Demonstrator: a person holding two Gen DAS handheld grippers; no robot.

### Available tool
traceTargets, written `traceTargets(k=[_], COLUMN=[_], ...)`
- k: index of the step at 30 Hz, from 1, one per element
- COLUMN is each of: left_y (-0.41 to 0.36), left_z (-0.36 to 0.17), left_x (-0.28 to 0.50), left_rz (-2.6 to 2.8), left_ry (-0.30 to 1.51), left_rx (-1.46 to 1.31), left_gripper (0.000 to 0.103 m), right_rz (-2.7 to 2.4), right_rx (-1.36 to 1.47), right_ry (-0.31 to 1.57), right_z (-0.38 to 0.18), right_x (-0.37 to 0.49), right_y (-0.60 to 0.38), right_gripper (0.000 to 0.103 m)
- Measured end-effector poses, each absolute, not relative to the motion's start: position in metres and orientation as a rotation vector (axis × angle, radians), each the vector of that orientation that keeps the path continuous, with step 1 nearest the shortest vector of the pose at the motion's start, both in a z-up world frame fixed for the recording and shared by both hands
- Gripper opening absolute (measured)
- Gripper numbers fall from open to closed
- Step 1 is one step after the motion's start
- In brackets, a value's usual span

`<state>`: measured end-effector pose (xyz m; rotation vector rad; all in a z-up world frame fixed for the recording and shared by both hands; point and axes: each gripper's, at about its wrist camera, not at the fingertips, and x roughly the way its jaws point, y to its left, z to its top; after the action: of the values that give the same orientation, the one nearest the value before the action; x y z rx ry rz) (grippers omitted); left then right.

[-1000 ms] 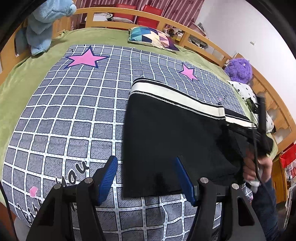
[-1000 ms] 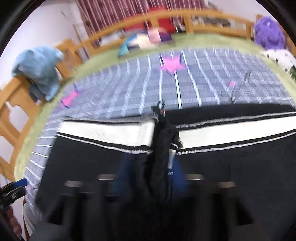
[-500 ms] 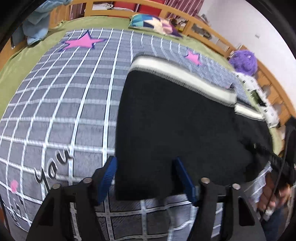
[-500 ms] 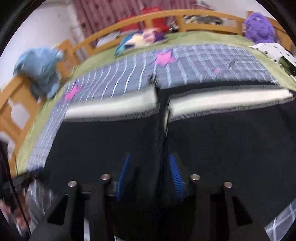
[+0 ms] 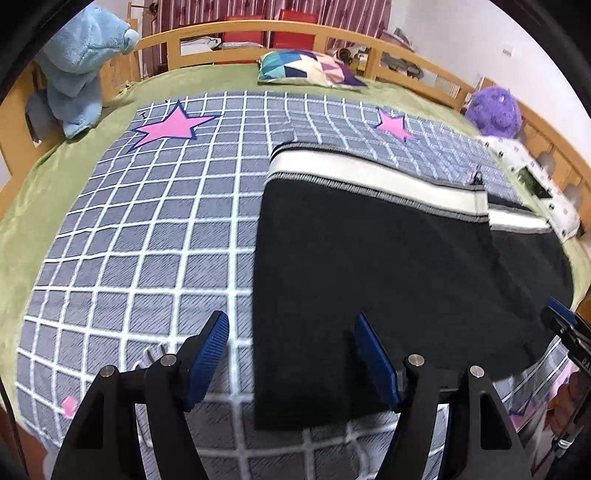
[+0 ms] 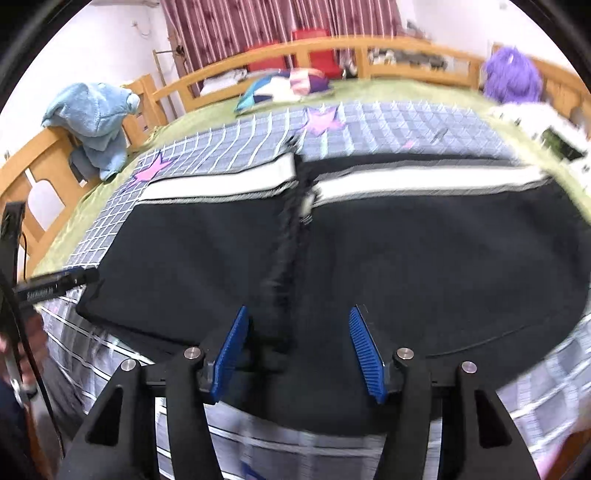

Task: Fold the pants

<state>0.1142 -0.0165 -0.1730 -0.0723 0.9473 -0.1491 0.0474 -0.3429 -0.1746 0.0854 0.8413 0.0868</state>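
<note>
Black pants [image 5: 369, 266] with a white side stripe [image 5: 354, 170] lie flat on the grey checked bedspread [image 5: 147, 221]. My left gripper [image 5: 291, 332] is open just above the pants' near left edge, which runs between its blue pads. In the right wrist view the pants [image 6: 424, 258] show a raised ridge of fabric [image 6: 288, 236] down the middle. My right gripper [image 6: 297, 321] straddles the near end of that ridge; its jaws are opening and the pads do not press on it. Each gripper also shows in the other's view: right gripper [image 5: 565, 325], left gripper [image 6: 62, 280].
A wooden bed rail [image 5: 295, 27] runs round a green sheet [image 5: 44, 192]. A blue plush towel [image 5: 81, 66] hangs on the left rail. A patterned pillow [image 5: 306, 68] lies at the back, and a purple plush toy [image 5: 493, 110] and a white spotted cloth [image 5: 532, 181] at the right.
My right gripper was shut on a bunch of black fabric; it has let go, drawn back toward the near edge and opened. The left gripper sank slightly toward the pants' corner.
</note>
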Motion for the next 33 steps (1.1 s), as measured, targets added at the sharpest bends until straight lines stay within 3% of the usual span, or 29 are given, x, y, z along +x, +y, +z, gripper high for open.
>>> traceTargets(k=[5,8,10,16,26,28,33], left_y=[-0.02,-0.023,-0.023,-0.018,-0.013,-0.013,-0.01], left_z=[-0.166,-0.161,-0.159,-0.167,-0.196,-0.199,-0.208], left_x=[0.126,0.132,0.138,0.158,0.184,0.189,0.202], left_rz=[-0.136,-0.093,-0.087,-0.091,-0.126,-0.146,-0.177], left_ry=[0.922,0.891,0.894,0.937,1.059,1.07,1.094], left_rx=[-0.073,-0.036,-0.034,-0.081,-0.115,-0.129,-0.202], left_gripper=[0.064,0.062,0.05,0.049,0.049,0.05,0.049], right_rz=[-0.185,-0.351,-0.417,-0.452,-0.427,-0.446,-0.474], right_rx=[-0.047,0.015,0.094,0.305,0.371,0.353,0.281], right_ry=[0.711,0.726,0.748,0.811,0.847,0.845,0.82], right_z=[-0.152,-0.149,-0.151,-0.181,-0.204,-0.204,-0.193], right_x=[0.029,0.03,0.034,0.048,0.091,0.095,0.092], right_y=[-0.401,-0.469,-0.507,-0.575,-0.59,-0.588,-0.579], right_gripper=[0.056,0.058,0.058,0.058,0.059,0.055,0.029])
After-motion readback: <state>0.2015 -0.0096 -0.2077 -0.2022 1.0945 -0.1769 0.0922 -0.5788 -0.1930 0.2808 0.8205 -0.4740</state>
